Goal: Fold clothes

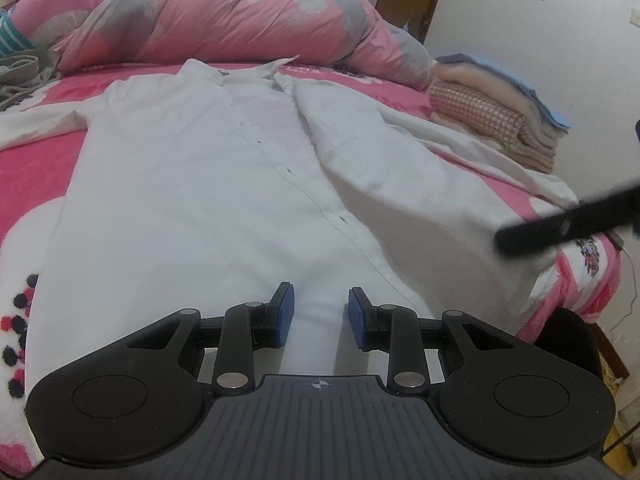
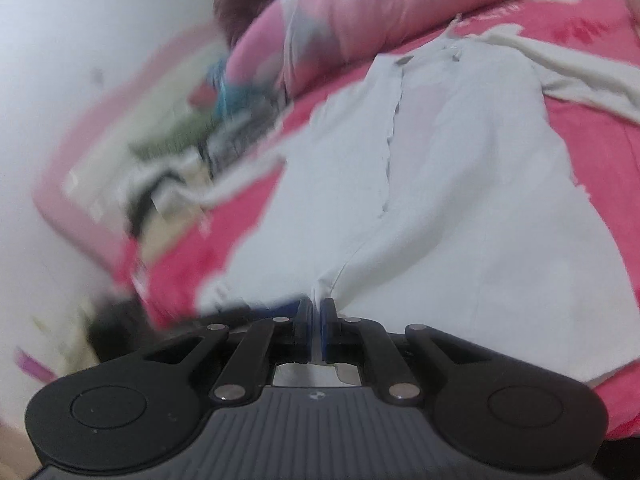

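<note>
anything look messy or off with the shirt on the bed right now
Yes. The white shirt lies mostly flat, but its right front panel is flipped and rumpled, off the button line. The right hand-held gripper is shut on a bunched bit of the hem; the left hand-held gripper is open over it.

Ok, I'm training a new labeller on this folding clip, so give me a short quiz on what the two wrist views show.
1. True or false: the right gripper is shut on the shirt.
2. Which lies on the bed right of the shirt in the left wrist view? A) a folded stack B) a laundry basket C) a pair of shoes
3. Fill in: the left gripper has its jaws apart, over the white ____.

Key: 1 true, white cloth is pinched between its pads. 2 A. 3 shirt.
</note>
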{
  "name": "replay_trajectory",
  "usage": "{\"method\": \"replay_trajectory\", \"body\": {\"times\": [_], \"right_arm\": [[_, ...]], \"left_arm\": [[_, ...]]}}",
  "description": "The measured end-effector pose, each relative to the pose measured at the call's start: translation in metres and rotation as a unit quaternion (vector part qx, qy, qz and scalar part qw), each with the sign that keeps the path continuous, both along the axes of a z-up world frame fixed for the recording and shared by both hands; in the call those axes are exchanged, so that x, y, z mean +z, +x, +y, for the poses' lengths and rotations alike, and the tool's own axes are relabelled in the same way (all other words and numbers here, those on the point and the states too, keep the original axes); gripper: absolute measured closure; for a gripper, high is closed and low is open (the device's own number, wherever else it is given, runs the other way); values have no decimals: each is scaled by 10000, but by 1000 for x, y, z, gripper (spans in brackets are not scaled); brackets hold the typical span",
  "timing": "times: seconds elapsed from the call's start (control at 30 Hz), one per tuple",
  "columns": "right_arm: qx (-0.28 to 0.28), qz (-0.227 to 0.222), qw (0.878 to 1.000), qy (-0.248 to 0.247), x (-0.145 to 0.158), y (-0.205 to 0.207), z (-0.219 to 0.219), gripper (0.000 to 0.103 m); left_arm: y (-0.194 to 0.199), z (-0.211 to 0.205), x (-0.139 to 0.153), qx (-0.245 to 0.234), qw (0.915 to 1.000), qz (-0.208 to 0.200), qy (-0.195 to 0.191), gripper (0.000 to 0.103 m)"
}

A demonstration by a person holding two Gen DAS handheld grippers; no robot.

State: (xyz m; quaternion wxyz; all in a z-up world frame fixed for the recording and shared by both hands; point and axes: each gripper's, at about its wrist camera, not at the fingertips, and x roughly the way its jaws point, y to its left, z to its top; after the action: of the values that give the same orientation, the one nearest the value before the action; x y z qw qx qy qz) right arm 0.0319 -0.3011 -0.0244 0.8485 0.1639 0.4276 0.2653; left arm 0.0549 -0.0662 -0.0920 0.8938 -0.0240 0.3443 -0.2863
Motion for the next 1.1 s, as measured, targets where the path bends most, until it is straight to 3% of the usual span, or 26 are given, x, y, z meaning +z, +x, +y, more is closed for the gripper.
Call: {"method": "replay_trajectory", "body": {"times": [0.2, 0.3, 0.37, 0.47, 0.53, 0.7, 0.83, 0.9, 1.1], "right_arm": [[119, 115, 9962, -852, -28, -11, 20, 94], [45, 151, 9961, -870, -34, -15, 15, 73], [-92, 10, 9983, -567, -29, -20, 1, 64], [-507, -226, 9982, 221, -15, -29, -33, 63], [-1033, -359, 9919, 644, -9, -34, -64, 63], [-2372, -392, 9693, 511, -14, -44, -133, 62], [-2974, -216, 9538, 368, -29, -50, -168, 62], [-3061, -153, 9510, 414, -37, -50, -176, 62], [-2778, -26, 9595, 468, -55, -40, -170, 65]], "left_arm": [[1, 2, -1, -31, 10000, -13, -34, 73], [0, 3, -1, -31, 10000, -20, -38, 73], [0, 4, 1, 3, 10000, -30, -40, 73], [-3, 8, 7, 94, 9999, -61, -122, 73], [-5, 11, 13, 76, 9997, -68, -216, 73], [-16, 2, 24, -546, 9970, 86, -546, 73], [-32, -28, 25, -1013, 9945, -248, -99, 73], [-32, -37, 22, -1025, 9943, -269, 130, 73], [-29, -55, 11, -948, 9927, -234, 710, 73]]}}
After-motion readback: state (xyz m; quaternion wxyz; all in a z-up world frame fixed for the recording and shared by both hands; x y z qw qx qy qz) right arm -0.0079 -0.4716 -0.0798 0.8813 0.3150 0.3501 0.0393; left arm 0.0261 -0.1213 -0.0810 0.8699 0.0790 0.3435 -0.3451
